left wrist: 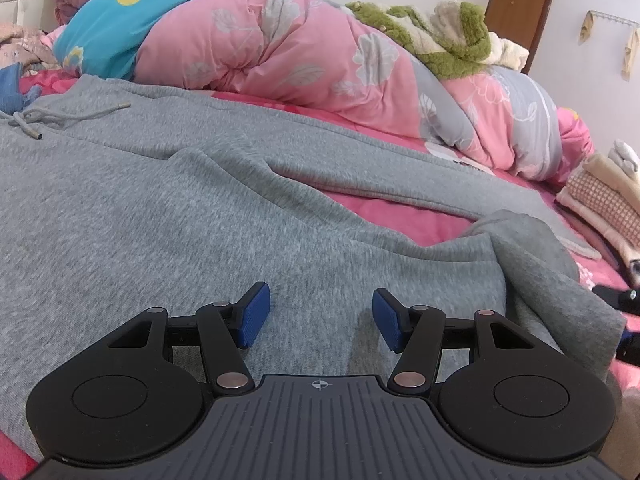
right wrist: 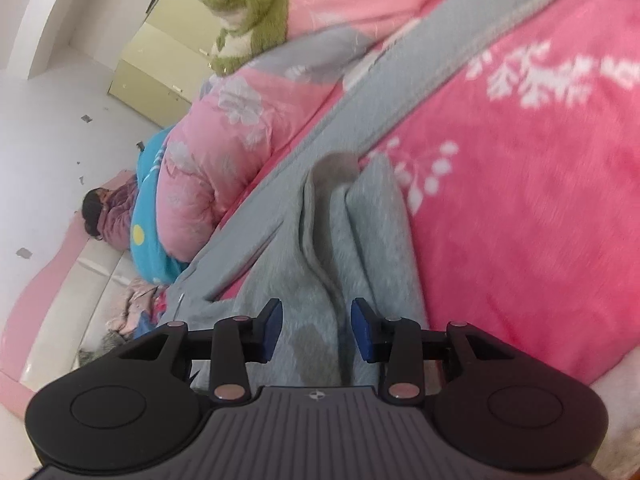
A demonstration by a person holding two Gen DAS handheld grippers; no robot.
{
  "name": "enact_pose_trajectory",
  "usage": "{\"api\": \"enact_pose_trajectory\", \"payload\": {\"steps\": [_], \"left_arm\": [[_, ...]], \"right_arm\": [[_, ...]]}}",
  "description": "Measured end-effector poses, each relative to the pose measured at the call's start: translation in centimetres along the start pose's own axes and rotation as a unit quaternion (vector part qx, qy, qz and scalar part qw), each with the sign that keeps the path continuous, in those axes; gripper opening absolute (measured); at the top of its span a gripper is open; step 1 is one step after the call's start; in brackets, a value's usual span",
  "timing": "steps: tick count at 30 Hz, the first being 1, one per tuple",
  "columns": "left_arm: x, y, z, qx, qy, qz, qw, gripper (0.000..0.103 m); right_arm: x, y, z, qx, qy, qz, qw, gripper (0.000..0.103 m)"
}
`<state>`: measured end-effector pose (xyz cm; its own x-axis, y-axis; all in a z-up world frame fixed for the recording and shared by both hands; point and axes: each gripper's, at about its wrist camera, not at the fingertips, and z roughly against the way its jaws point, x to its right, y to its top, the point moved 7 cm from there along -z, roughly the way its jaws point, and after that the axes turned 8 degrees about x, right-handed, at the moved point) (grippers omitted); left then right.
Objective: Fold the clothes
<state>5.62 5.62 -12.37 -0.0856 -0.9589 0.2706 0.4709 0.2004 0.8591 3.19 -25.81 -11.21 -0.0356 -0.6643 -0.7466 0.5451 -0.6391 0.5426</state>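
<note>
My left hand-held gripper (left wrist: 321,322) and right hand-held gripper (right wrist: 317,330), jaws apart, hover over grey trousers (left wrist: 160,208) ahead on the bed (right wrist: 520,200).

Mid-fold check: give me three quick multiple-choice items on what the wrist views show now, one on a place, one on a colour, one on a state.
1. Where does the drawstring lie in the left wrist view?
A. upper left, on the gray pants
B. lower right
C. on the quilt

2. What colour is the sheet under the pants?
A. white
B. pink with white flowers
C. green

3. How is the left gripper?
A. shut on the drawstring
B. out of view
C. open over the pants

Answers:
1 A, the knotted cord sits at the waist end, upper left.
2 B, the right wrist view shows the print.
3 C, the pads stand apart with flat cloth beyond.
</note>
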Motion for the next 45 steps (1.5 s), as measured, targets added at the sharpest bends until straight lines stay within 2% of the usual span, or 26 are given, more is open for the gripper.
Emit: {"api": "enact_pose_trajectory", "payload": {"steps": [8, 17, 19, 20, 21, 22, 24, 28, 32, 37, 41, 45], "left_arm": [[0.1, -0.1, -0.1, -0.001, 0.001, -0.004, 1.0000, 0.057], [0.2, -0.1, -0.2, 0.000, 0.004, -0.011, 0.9999, 0.059], [0.3, -0.1, -0.2, -0.001, 0.005, -0.012, 0.9999, 0.059], [0.3, -0.1, -0.2, -0.001, 0.005, -0.012, 0.9999, 0.059], [0.3, -0.1, -0.2, -0.001, 0.005, -0.012, 0.9999, 0.059], [0.3, -0.1, -0.2, -0.001, 0.006, -0.013, 0.9999, 0.059], [0.4, -0.1, -0.2, -0.001, 0.006, -0.014, 0.9999, 0.059], [0.5, -0.1, -0.2, -0.002, 0.008, -0.016, 0.9998, 0.059], [0.5, -0.2, -0.2, -0.002, 0.009, -0.017, 0.9998, 0.059], [0.6, -0.2, -0.2, -0.002, 0.011, -0.019, 0.9998, 0.059], [0.7, -0.2, -0.2, -0.002, 0.013, -0.021, 0.9997, 0.060], [0.7, -0.3, -0.2, -0.002, 0.013, -0.022, 0.9997, 0.060]], "right_arm": [[-0.7, 1.5, -2.0, 0.017, -0.005, 0.047, 0.999, 0.041], [-1.9, 0.7, -4.3, 0.006, -0.011, 0.112, 0.994, 0.040], [-1.9, 0.6, -4.6, 0.006, -0.009, 0.121, 0.993, 0.037], [-1.9, 0.7, -4.6, 0.006, -0.008, 0.123, 0.992, 0.030], [-1.8, 0.7, -4.6, 0.006, -0.007, 0.122, 0.993, 0.018], [-1.8, 0.8, -4.6, 0.006, -0.004, 0.120, 0.993, 0.012], [-2.0, 1.4, -3.9, 0.019, 0.002, 0.123, 0.992, 0.008], [-2.2, 3.9, -1.5, 0.068, 0.000, 0.135, 0.989, 0.007], [-1.0, 7.7, 2.1, 0.129, -0.031, 0.147, 0.980, 0.006], [2.9, 11.4, 6.2, 0.172, -0.094, 0.144, 0.970, 0.006], [5.9, 12.7, 10.2, 0.200, -0.148, 0.139, 0.959, 0.006], [8.1, 12.6, 13.2, 0.214, -0.185, 0.126, 0.951, 0.005]]}}
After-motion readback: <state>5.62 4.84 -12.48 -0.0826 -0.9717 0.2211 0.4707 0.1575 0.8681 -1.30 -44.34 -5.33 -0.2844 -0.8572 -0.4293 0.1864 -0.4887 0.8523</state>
